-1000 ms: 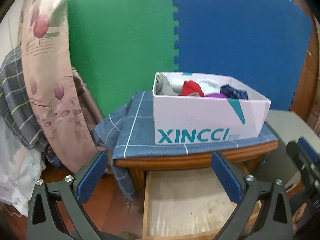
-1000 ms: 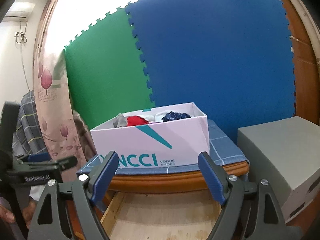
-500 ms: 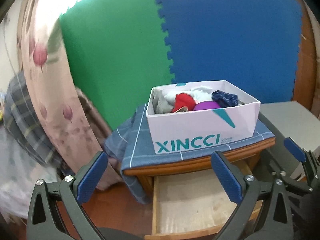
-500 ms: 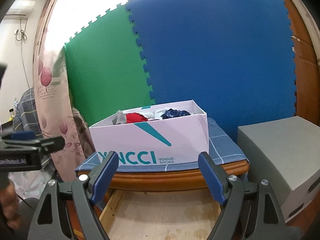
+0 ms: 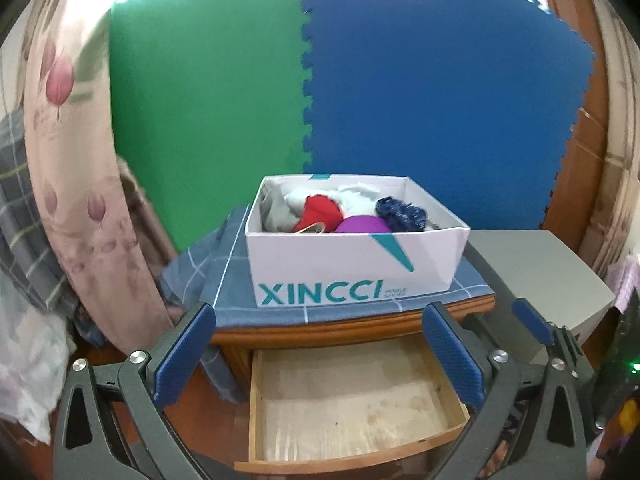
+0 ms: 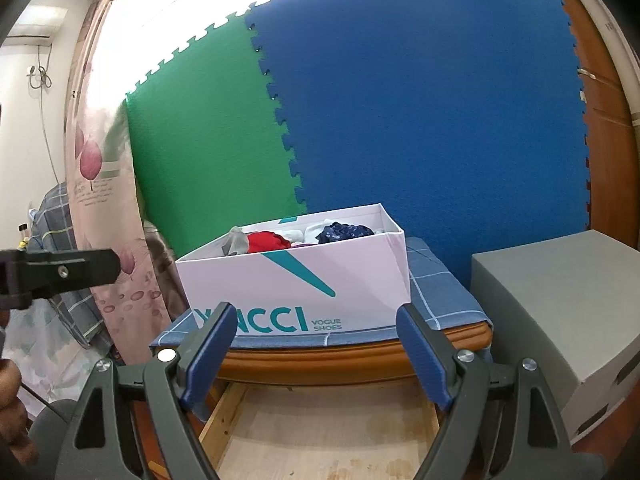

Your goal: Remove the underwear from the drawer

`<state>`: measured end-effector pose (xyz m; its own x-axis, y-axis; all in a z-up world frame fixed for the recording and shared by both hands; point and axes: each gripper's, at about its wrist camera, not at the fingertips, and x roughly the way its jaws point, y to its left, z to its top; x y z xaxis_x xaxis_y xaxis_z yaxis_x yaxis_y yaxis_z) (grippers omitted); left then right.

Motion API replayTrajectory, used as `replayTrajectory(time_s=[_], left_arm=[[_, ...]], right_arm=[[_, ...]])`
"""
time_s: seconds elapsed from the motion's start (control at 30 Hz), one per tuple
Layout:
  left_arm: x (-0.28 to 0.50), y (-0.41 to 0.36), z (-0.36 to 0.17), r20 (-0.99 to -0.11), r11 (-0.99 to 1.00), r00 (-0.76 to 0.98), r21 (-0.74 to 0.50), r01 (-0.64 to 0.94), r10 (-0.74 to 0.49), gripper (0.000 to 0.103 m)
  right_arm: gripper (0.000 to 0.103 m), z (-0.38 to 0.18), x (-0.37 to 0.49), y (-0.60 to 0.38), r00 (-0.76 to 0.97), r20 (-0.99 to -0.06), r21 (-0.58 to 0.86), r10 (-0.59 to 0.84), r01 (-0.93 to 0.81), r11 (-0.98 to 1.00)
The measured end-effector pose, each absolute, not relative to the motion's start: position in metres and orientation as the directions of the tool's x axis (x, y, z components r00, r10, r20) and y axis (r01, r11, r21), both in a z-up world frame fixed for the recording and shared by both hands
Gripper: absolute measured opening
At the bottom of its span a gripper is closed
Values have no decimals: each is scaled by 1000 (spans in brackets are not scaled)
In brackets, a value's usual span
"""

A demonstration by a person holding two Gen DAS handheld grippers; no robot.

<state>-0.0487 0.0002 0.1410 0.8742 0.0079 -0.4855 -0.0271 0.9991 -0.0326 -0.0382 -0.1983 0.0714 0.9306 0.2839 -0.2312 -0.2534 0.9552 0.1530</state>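
Drawer [image 5: 352, 400] stands pulled out beneath the wooden nightstand [image 5: 352, 324], directly ahead of and below both grippers; its bare wooden floor shows, and no garment is visible on it. Left gripper [image 5: 320, 356]: jaws spread wide, nothing between the blue pads, hovering above the drawer's front. Right gripper [image 6: 316, 356]: jaws likewise wide apart and empty, poised over the drawer opening [image 6: 320, 428] at close range.

Underwear [image 5: 320, 212] lies beyond the grippers and above them, bundled inside a white shoe box [image 5: 352, 272] printed "XINCCI". Visible items: a red piece, a purple piece [image 5: 362, 225], a dark blue patterned piece [image 5: 400, 212], and pale grey-white fabric [image 5: 276, 208]. In the right wrist view the same box [image 6: 296, 284] shows the red [image 6: 266, 241] and dark blue [image 6: 344, 232] items above its rim.

Box rests on a blue checked cloth [image 5: 228, 280] covering the nightstand top; the cloth hangs off the edge to the left of the left gripper. Green [image 5: 208, 120] and blue [image 5: 440, 100] foam mats stand behind. A floral curtain [image 5: 72, 160] hangs far left. A grey box [image 6: 560, 312] sits to the right of the right gripper, just beside the nightstand.

Part of the left gripper's body [image 6: 60, 276] enters the right wrist view at left, with a hand [image 6: 12, 408] below it.
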Motion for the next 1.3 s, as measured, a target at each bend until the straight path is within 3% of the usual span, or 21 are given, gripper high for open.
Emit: replayTrajectory(time_s=[0.33, 1.3], left_arm=[[-32, 23, 99, -530, 989, 838, 10, -148, 131, 103], [-16, 20, 54, -603, 992, 788, 54, -114, 123, 103]], right_arm=[[84, 69, -32, -195, 928, -259, 148, 267, -236, 961], [84, 65, -33, -186, 920, -281, 111, 273, -252, 961]])
